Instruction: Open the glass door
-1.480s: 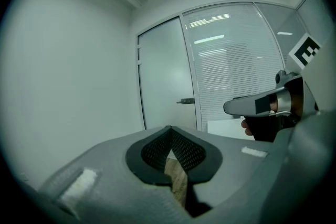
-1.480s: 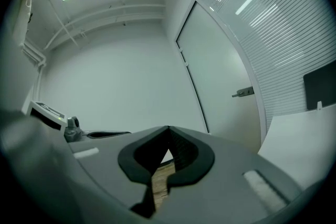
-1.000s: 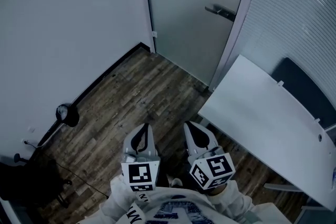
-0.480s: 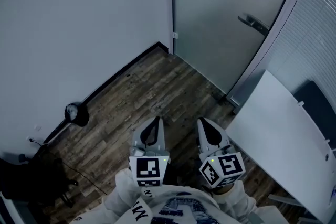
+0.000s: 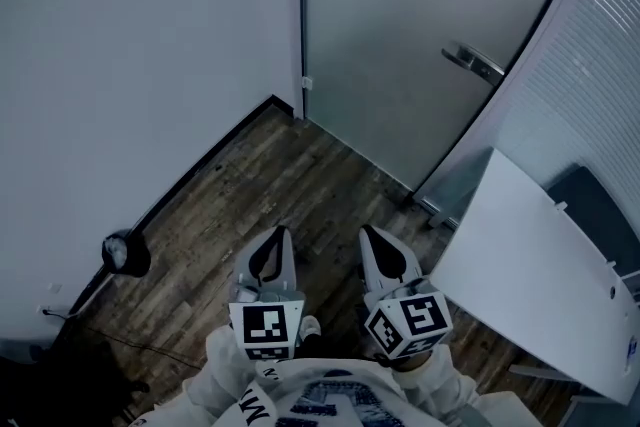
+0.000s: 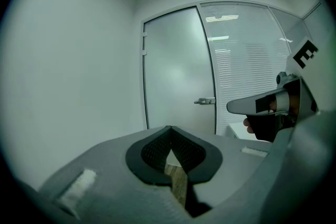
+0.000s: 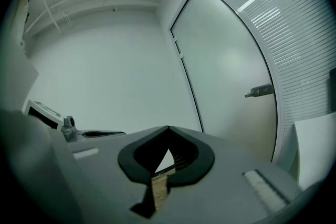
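Plank floor [image 5: 250, 200] meets shut glass door [image 5: 400, 35]; left hand-held gripper [image 5: 277, 243] and right hand-held gripper [image 5: 377, 243] are closed, empty.

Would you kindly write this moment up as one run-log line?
phase: handle not yet reached | glass door: closed | handle: untouched, ahead to the right | left gripper: shut, empty | right gripper: shut, empty

Bare wood floor [image 5: 290, 185] open toward glass door [image 5: 400, 45], white table [image 5: 530, 265] crowding right, wall [image 5: 130, 45] left
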Demonstrator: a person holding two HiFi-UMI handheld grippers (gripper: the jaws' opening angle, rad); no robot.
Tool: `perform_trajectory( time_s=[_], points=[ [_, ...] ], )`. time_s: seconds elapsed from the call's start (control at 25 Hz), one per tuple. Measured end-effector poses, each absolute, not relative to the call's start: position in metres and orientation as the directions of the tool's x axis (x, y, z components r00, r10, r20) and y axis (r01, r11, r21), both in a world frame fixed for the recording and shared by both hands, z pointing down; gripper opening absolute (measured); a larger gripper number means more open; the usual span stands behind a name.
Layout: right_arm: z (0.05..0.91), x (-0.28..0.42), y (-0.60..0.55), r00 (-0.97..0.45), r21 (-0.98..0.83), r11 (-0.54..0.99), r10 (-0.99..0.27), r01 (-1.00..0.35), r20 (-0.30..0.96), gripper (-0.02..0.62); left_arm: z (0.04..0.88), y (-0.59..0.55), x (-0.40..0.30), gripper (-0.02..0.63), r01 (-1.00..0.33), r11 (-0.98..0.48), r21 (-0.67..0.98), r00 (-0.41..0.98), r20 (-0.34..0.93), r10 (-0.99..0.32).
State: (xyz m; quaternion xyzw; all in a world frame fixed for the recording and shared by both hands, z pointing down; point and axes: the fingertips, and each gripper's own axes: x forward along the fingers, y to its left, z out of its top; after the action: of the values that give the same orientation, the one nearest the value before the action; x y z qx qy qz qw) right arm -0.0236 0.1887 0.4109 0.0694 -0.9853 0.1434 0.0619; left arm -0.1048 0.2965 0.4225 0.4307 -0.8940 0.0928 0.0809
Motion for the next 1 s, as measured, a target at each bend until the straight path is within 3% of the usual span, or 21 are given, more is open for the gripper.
perform_trajectory(
  time_s=[0.6, 1.0],
  points=[
    [0.426, -0.072, 0.162, -0.976, -0.278, 0.944, -0.135, -0.179, 0.172, 0.003, 0.426, 0.265, -0.161, 0.005, -0.783, 0.620, -0.049, -0.614, 0.220, -0.758],
    [0.435, -0.149, 0.096, -0.980, -0.302, 0.939, -0.118, -0.162, 0.161, 0.003, 0.437, 0.204, -0.228, 0.005, -0.781, 0.619, -0.084, -0.618, 0.255, -0.744]
  ],
)
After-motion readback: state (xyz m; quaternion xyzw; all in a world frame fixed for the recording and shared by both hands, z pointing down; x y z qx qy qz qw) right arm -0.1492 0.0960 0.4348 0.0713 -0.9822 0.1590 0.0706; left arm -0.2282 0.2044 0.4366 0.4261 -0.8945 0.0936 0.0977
